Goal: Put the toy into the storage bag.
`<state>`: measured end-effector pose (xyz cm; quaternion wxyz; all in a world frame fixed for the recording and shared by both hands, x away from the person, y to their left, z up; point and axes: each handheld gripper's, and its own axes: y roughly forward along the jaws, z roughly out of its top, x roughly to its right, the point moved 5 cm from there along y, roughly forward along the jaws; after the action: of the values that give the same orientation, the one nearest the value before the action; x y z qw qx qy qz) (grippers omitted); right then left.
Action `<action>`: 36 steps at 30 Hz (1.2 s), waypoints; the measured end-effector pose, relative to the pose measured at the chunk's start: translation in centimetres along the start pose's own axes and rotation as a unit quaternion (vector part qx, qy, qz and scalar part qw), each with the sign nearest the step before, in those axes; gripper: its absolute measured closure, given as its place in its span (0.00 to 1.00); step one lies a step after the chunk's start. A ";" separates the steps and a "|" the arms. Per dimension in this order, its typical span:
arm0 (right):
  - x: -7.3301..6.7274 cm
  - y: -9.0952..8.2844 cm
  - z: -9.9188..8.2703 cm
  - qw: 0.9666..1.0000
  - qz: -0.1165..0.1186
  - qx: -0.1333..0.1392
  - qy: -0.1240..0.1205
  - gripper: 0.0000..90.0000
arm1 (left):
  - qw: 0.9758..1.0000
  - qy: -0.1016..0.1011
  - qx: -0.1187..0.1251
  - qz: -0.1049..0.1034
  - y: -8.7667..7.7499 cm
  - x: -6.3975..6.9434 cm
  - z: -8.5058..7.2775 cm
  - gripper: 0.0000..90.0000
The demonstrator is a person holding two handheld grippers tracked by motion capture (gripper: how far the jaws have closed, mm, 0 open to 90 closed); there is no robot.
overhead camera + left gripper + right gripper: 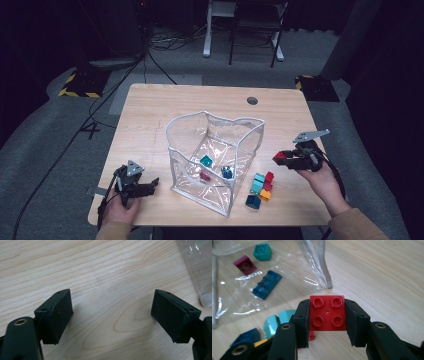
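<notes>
We see the clear bag (215, 155) at nine o'clock of our right hand-held gripper (283, 158), raised over the table (150, 115), pinching a red brick (327, 312); the left hand-held gripper (111, 315) rests spread.

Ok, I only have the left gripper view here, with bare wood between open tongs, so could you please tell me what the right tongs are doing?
Observer: The right tongs are shut on a red square four-stud plastic brick.
Operator: Thank you. Where does the bag stand?
Observer: The clear plastic open-topped bag stands mid-table, left of the right tongs in the high view.
Operator: Is anything inside it?
Observer: Yes, three bricks: a teal brick, a magenta brick and a dark blue brick.
</notes>
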<state>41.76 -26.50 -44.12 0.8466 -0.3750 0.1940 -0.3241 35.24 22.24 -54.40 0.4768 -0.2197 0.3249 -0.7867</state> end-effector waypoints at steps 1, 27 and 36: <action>-0.1 -0.3 0.3 1.000 0.003 0.002 0.001 0.65 | 1.000 0.000 0.000 0.000 0.0 0.0 0.0 0.20; -3.1 -7.3 8.8 0.998 0.027 0.039 -0.052 0.65 | 1.000 0.000 -0.001 0.000 0.0 0.0 0.0 0.20; -4.6 -7.7 11.8 0.995 0.042 0.048 -0.074 0.66 | 1.000 0.001 -0.001 0.000 0.0 0.0 0.0 0.20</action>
<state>42.08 -21.20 -30.23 0.8882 -0.3489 0.1307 -0.2689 35.22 22.21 -54.41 0.4766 -0.2194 0.3258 -0.7865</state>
